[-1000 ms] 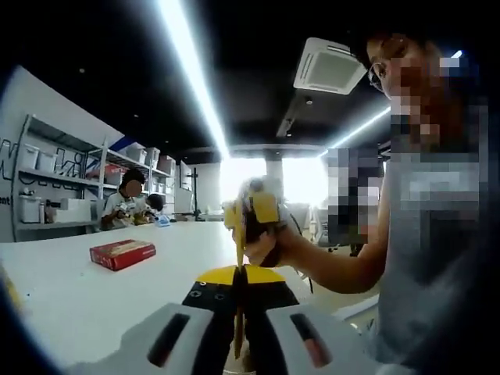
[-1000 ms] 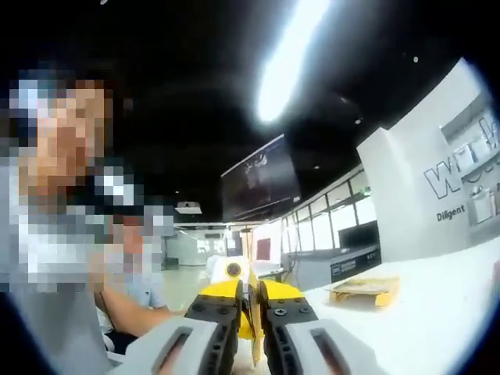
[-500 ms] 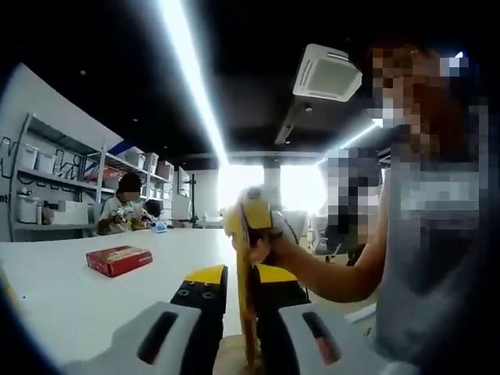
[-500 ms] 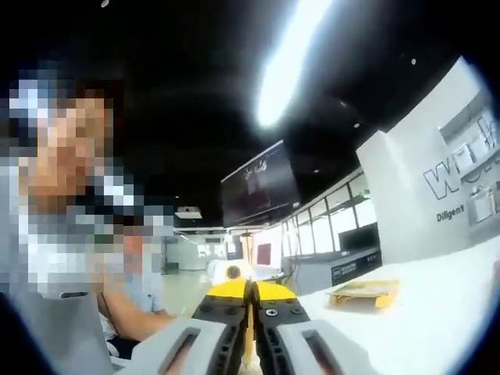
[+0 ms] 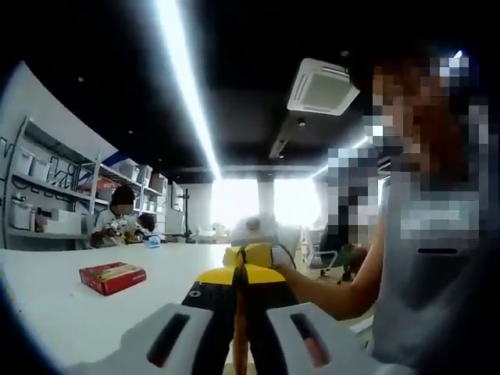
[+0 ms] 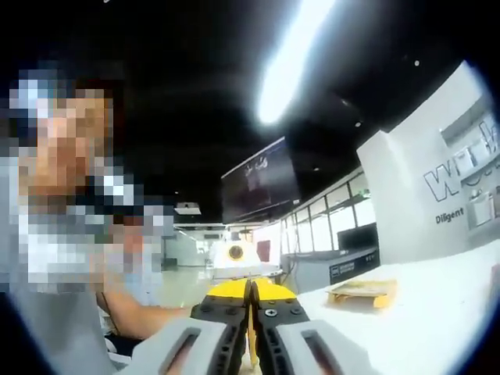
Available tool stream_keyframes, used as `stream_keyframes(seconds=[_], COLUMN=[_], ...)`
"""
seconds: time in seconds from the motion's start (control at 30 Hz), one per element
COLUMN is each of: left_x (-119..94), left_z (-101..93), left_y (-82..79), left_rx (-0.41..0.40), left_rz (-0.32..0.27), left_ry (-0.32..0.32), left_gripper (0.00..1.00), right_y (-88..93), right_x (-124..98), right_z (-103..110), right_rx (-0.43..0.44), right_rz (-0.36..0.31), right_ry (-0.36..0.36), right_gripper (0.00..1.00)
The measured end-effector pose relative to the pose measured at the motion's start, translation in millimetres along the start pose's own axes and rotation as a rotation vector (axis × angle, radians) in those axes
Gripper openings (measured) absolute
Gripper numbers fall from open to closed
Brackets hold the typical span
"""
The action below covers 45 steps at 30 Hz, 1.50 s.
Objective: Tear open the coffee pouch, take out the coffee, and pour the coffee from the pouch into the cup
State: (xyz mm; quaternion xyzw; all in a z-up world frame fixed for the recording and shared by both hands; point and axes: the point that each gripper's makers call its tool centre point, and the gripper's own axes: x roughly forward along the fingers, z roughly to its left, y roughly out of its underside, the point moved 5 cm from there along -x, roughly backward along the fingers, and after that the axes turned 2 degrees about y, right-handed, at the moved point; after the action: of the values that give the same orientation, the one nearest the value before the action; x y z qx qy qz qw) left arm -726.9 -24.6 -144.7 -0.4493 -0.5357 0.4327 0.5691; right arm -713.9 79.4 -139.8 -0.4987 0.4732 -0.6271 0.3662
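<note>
Left gripper view: left gripper (image 5: 238,301) clenched on coffee pouch (image 5: 239,344); red box (image 5: 112,276) on white counter (image 5: 47,305). Right gripper (image 6: 250,308) likewise pinches pouch edge; cardboard tray (image 6: 361,292) beyond.

One red box (image 5: 112,276), one coffee pouch (image 5: 239,328), one yellow packet (image 6: 362,291), two seated people (image 5: 117,219).

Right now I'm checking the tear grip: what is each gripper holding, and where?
Both pinch the thin yellow coffee pouch edge-on: left gripper and right gripper each shut on an edge.
</note>
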Motion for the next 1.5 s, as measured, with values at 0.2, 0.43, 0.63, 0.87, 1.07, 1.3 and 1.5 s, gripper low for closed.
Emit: stream_keyframes(seconds=[0.2, 0.43, 0.63, 0.87, 1.07, 1.3, 1.5], left_x=[0, 2, 4, 0, -7, -19, -27], left_z=[0.4, 0.0, -3.9, -4.0, -3.0, -3.3, -5.5], left_y=[-4.9, -8.0, -6.0, 1.1, 7.8, 25.3, 36.6], left_rx=[-0.026, -0.039, -0.042, -0.063, -0.054, -0.054, -0.047], left_rz=[-0.021, -0.038, -0.042, -0.034, 0.0, 0.064, 0.125], left_ry=[0.01, 0.015, 0.025, 0.014, -0.005, -0.028, -0.048], left_gripper=[0.06, 0.06, 0.04, 0.05, 0.05, 0.05, 0.04], right_y=[-4.0, -2.9, -4.0, -7.4, -4.6, -11.0, -21.4], right_x=[1, 1, 0, -1, 2, 0, -3], right_z=[2, 3, 3, 2, 1, 0, 2], right_rx=[-0.014, -0.018, -0.006, -0.023, -0.029, -0.037, -0.027], right_rz=[-0.012, -0.018, -0.017, -0.02, -0.007, -0.032, -0.094], right_ry=[-0.011, -0.01, 0.0, 0.007, 0.008, 0.016, 0.009], right_gripper=[0.02, 0.02, 0.02, 0.01, 0.01, 0.01, 0.01])
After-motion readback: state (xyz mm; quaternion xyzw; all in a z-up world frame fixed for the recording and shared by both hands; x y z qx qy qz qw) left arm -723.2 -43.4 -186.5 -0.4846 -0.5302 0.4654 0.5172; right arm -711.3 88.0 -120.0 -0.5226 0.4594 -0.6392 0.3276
